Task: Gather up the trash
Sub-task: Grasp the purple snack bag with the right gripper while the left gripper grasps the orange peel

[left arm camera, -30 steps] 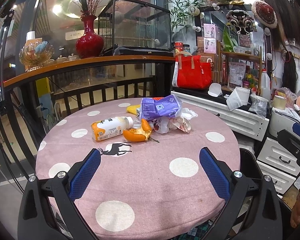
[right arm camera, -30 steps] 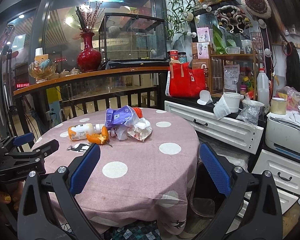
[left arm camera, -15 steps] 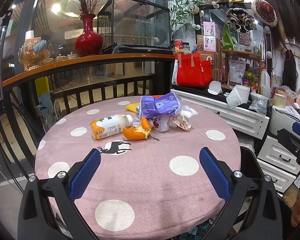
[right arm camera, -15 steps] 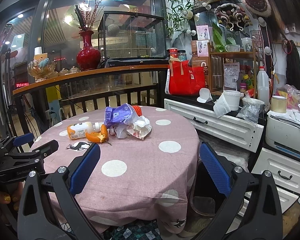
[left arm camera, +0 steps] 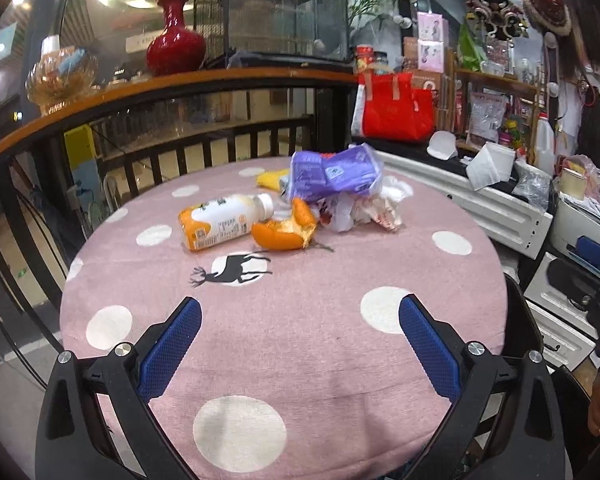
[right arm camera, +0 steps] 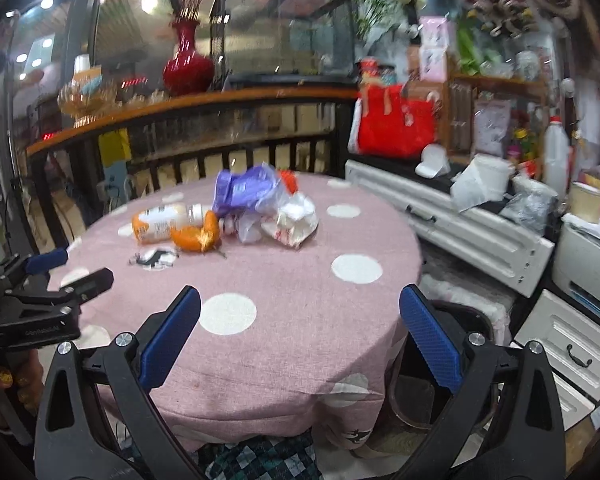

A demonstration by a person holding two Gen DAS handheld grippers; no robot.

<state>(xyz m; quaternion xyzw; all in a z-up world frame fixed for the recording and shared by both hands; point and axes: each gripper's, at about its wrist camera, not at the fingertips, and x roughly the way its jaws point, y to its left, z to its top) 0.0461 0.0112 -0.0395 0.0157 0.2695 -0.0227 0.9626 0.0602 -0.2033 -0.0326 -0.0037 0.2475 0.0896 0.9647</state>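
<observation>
A heap of trash lies on the far half of a round pink polka-dot table (left arm camera: 300,352): an orange-and-white bottle (left arm camera: 220,226) on its side, an orange peel (left arm camera: 286,232), a purple wrapper (left arm camera: 334,174), crumpled white wrappers (left arm camera: 370,208) and a yellow piece (left arm camera: 270,179) behind. My left gripper (left arm camera: 300,344) is open and empty above the table's near part. My right gripper (right arm camera: 300,344) is open and empty over the table's right front edge. The same bottle (right arm camera: 162,222), peel (right arm camera: 198,236), purple wrapper (right arm camera: 246,190) and white wrappers (right arm camera: 296,220) show in the right wrist view.
A dark bin (right arm camera: 456,360) stands on the floor right of the table. White drawer cabinets (right arm camera: 472,236) with clutter run along the right. A black railing (left arm camera: 204,152) and a shelf with a red vase (left arm camera: 176,46) stand behind the table. A red bag (left arm camera: 396,106) sits at the back.
Both grippers have moved forward toward the trash heap, so it looks larger. The right wrist view is now motion-blurred. Both stay open and empty.
</observation>
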